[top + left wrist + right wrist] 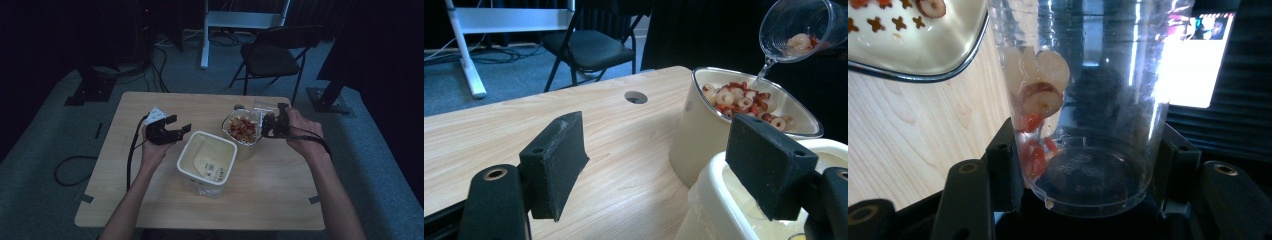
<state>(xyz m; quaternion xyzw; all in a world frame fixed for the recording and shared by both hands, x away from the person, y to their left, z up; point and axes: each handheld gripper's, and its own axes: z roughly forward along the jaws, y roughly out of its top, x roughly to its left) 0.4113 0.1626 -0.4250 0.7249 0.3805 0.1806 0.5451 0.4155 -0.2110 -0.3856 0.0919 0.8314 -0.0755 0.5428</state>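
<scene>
Two handheld grippers, one clear plastic cup between the right gripper's jaws, two cream containers just ahead of the left gripper's jaws, and one folding chair far beyond.

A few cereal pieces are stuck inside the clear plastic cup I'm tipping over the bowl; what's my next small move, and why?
Probably tip the clear plastic cup a little steeper, perhaps with a gentle shake, over the cream bowl of red and pale cereal rings. The right claw is clamped around the cup's base, and a few pieces cling to the cup's wall. The left claw is open beside the white square container, so it isn't needed.
</scene>
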